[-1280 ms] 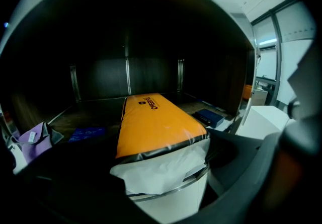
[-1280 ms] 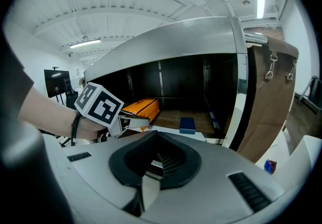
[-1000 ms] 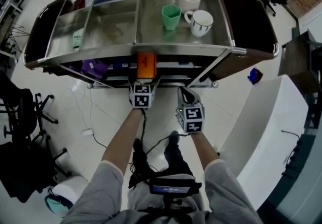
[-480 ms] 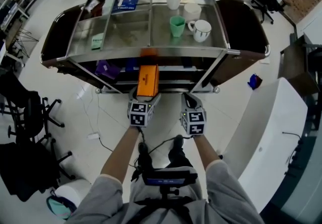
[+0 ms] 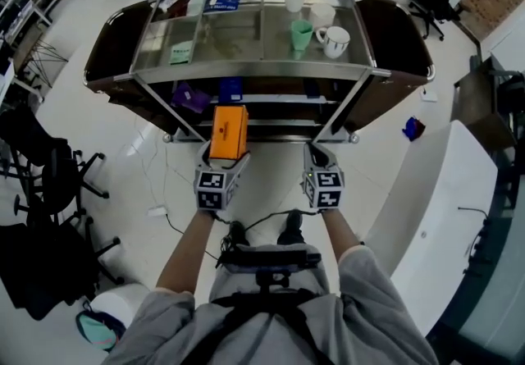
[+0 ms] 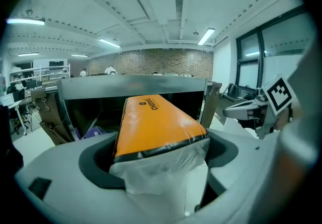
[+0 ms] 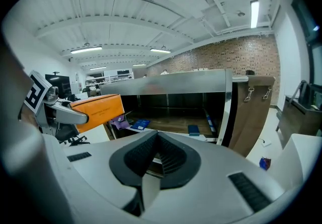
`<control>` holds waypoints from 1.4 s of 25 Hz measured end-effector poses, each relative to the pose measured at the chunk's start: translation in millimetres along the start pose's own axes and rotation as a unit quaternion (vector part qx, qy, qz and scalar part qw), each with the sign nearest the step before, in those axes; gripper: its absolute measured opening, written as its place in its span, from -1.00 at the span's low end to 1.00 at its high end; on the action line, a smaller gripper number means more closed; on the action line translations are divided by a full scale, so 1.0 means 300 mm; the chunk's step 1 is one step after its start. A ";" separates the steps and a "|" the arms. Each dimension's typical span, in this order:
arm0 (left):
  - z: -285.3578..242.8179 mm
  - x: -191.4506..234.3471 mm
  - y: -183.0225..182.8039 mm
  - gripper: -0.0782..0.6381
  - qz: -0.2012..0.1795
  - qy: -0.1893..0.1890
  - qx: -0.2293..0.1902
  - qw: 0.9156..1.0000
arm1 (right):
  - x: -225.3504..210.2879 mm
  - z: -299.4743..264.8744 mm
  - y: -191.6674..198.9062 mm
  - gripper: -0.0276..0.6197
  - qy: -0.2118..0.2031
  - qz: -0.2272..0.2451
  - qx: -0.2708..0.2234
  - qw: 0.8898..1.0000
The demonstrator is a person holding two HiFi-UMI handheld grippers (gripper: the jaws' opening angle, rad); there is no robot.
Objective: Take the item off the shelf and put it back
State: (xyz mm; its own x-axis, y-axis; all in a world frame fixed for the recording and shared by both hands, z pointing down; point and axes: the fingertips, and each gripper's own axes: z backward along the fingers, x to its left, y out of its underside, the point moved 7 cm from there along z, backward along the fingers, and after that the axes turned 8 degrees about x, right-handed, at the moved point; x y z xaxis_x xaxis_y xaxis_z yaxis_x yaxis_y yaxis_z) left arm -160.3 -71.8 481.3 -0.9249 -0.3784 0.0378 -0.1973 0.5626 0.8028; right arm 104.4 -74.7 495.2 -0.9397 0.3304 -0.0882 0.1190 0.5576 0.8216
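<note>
Removal looks finished, by my reading. The left tool (image 5: 225, 158) is clenched on the near end of the orange box (image 5: 228, 132), which is held in the air in front of the shelf unit (image 5: 262, 73) at its 12 o'clock and rests on no tier. The left gripper view shows the same hold: the jaws stand wide, and the film-wrapped box fills the gap between them and points at the unit's open face.

At the left tool's 3 o'clock, the right tool (image 5: 320, 160) has its jaws drawn together on nothing. On the top tier, toward 1 o'clock from the box, a green cup (image 5: 301, 34) and a white mug (image 5: 335, 41) stand untouched.

The second half is left: carry the box forward, set it on the lower shelf (image 5: 279, 99), then let go.

A second ago the box's far end lay under the top tier's front rail. Half a second ago it only just reached that rail, and now it stops short of it. The unit also sits higher in the head view, so the person seems to have stepped back. The right tool has stayed closed and empty.
</note>
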 end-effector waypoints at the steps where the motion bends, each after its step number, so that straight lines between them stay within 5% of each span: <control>1: 0.028 0.012 0.009 0.52 0.003 -0.002 -0.002 1.000 | 0.009 0.010 0.002 -0.89 0.001 0.001 0.000 1.000; 12: 0.200 0.121 0.119 0.52 0.025 -0.016 -0.007 1.000 | 0.061 0.057 0.029 -0.89 0.013 -0.001 0.003 1.000; 35: 0.236 0.189 0.175 0.51 0.040 -0.051 0.007 0.998 | 0.082 0.017 0.034 -0.89 0.009 0.001 0.013 1.000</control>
State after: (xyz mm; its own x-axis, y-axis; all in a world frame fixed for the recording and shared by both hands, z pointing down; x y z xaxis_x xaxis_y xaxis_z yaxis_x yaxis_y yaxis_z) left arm -246.3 -11.7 483.4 -0.9659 -0.2558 0.0413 -0.1249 0.5991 0.7909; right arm 84.2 -56.9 498.5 -0.9452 0.3173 -0.0766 0.1283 0.5770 0.8066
